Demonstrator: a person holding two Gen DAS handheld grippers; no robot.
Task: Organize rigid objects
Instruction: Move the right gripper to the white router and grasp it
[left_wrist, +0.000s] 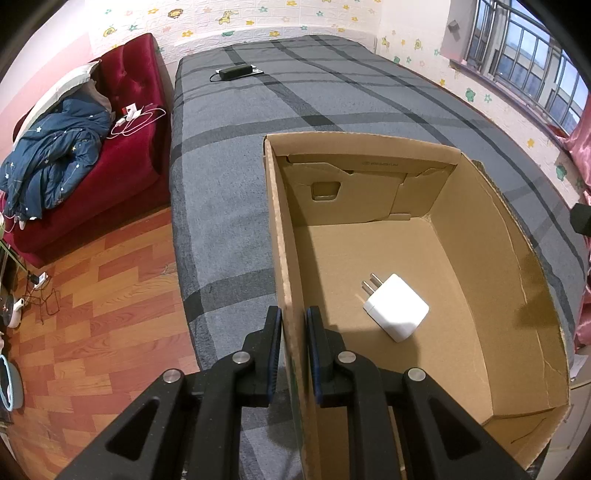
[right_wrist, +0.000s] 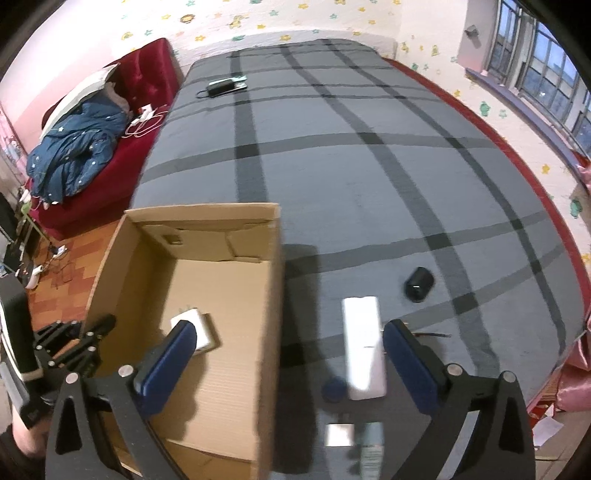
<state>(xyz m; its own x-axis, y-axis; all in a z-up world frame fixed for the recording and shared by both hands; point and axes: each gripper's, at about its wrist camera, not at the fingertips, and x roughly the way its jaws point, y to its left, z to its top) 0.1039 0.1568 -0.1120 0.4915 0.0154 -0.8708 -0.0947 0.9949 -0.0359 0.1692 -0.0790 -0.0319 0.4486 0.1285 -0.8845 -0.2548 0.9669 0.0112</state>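
White and oblong, the remote lies on the bed at lower centre, long axis running up-frame, just inside the released right gripper, while the left gripper clamps the box wall.

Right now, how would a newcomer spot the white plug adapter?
Find the open brown cardboard box on the grey plaid bed. On its floor lies the white square plug adapter, prongs up-left: the only item inside.
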